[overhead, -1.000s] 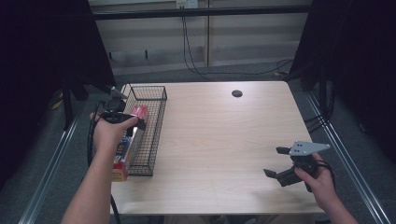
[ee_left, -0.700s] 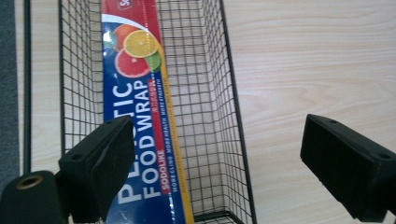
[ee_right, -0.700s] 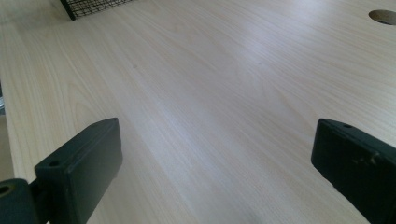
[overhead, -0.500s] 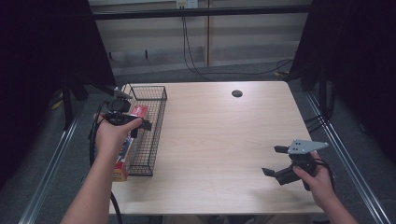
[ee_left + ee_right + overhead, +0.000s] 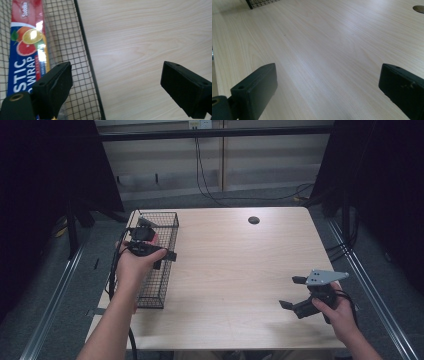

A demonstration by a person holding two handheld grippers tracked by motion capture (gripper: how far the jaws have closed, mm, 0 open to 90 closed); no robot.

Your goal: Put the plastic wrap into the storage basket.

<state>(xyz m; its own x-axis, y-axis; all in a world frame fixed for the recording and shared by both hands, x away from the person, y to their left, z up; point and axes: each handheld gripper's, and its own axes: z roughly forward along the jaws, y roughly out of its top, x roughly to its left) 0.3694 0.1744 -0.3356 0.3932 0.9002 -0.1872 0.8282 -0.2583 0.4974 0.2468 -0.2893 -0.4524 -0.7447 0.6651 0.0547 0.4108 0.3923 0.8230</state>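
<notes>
Your left gripper (image 5: 159,254) hangs over the basket (image 5: 165,285) rim, jaws wide and empty, straddling the wire wall; the wrap box (image 5: 26,45) lies inside, under its left jaw. Your right gripper (image 5: 295,292) idles wide open and empty above bare table (image 5: 332,45), likely parked clear.

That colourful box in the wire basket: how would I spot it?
Find the black wire basket at the wooden table's left edge. Inside lies a long plastic wrap box, red with orange and grapefruit slices pictured and white lettering on blue.
</notes>
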